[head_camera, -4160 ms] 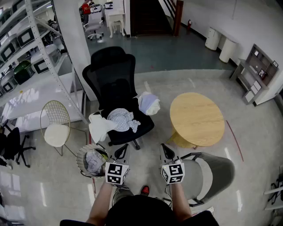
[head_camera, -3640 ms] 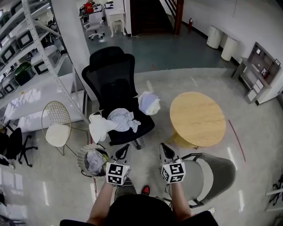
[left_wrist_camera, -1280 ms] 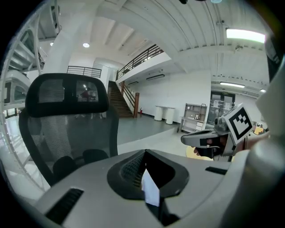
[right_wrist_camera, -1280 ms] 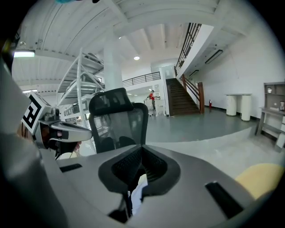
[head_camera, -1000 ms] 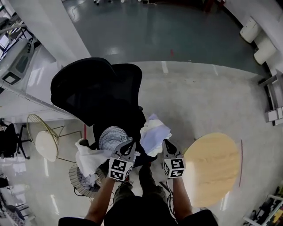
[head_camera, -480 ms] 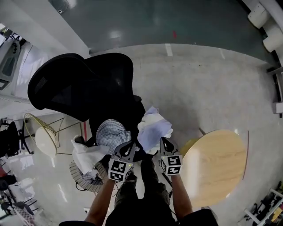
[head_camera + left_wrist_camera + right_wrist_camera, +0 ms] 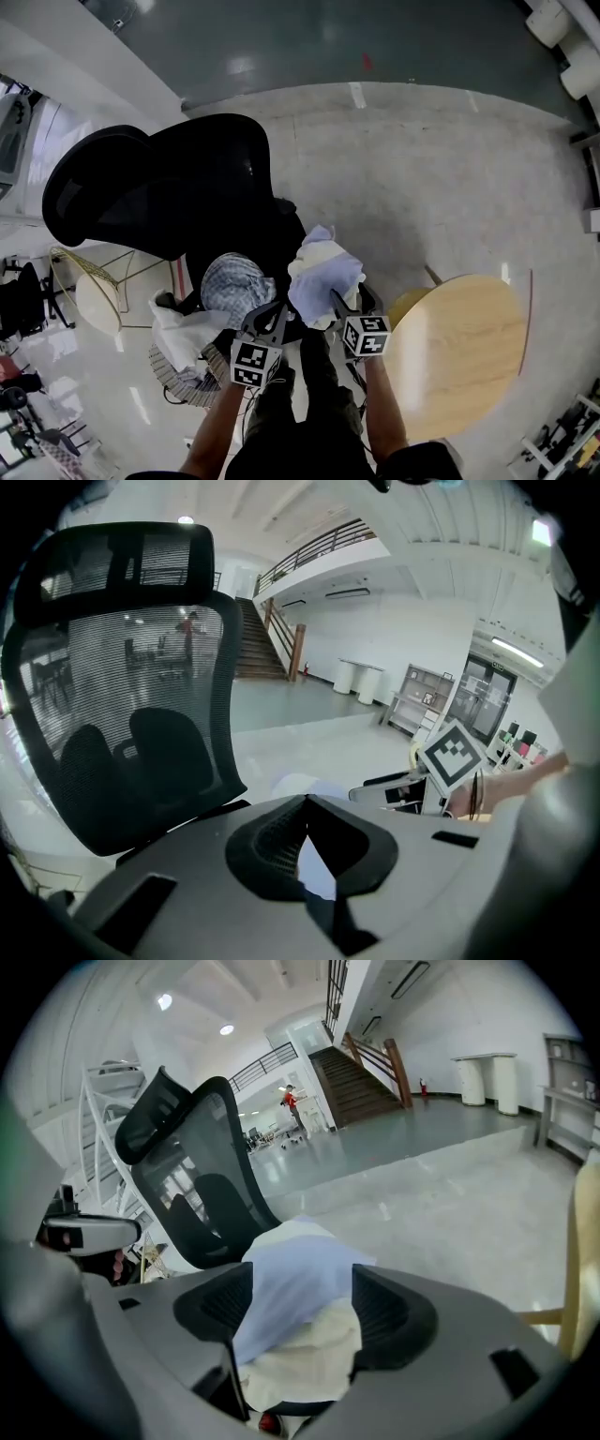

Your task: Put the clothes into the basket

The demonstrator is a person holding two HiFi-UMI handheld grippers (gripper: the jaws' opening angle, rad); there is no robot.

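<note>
Only the head view catches the basket, lower left beside the black chair. The left gripper is pinched closed on nothing. The right gripper, closed half a second back, has just popped wide and now straddles the lavender-and-cream bundle on the chair seat.

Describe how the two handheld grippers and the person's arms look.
The left gripper and right gripper have grey bodies, black ribbed jaw pads, and a white cube with black square markers. The forearms are uncovered; the person's clothing is dark.
</note>
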